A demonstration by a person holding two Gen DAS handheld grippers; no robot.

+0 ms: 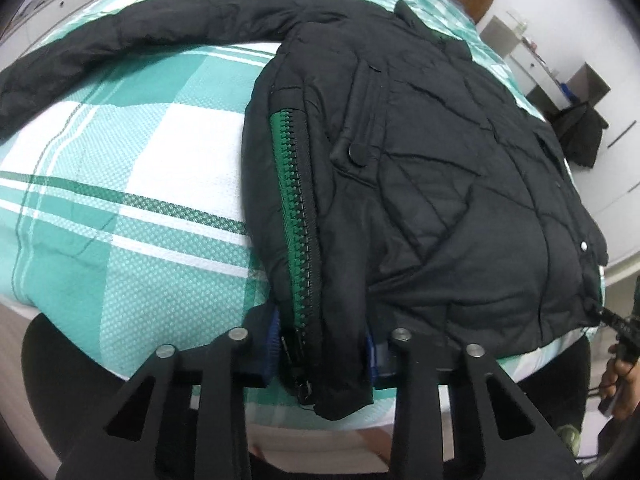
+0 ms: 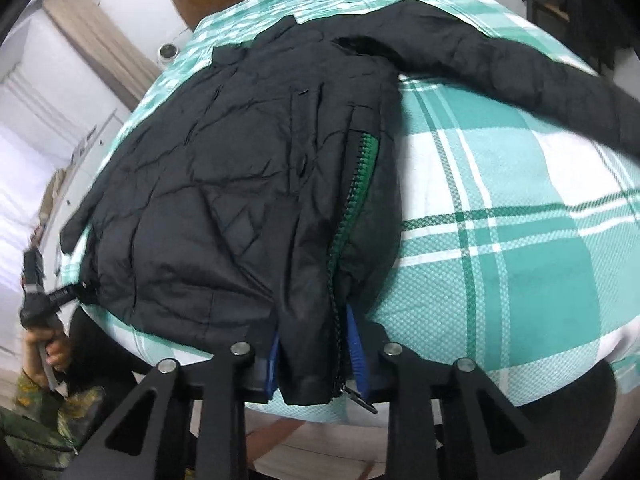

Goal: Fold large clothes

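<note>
Sleeve [image 1: 120, 36] of the black jacket [image 1: 432, 168] lies stretched out to the left across the bed cover [image 1: 132, 200], which has green and white checks. Next comes the body of the jacket, lying flat on the bed near its front edge, with a green zipper [image 1: 294, 216] running down its left side. The left gripper [image 1: 324, 356] is down at the front edge, and its blue pads [image 1: 272, 344] pinch the bottom corner of the jacket where the zipper ends. Further right, a small black strap [image 1: 618, 322] hangs from the other bottom corner of the jacket. In the right wrist view, a hand [image 2: 44, 354] shows at the far left. The right gripper [image 2: 314, 356] squeezes the zipper edge of the jacket between its own blue pads [image 2: 356, 356], and the sleeve runs off to the right there.
</note>
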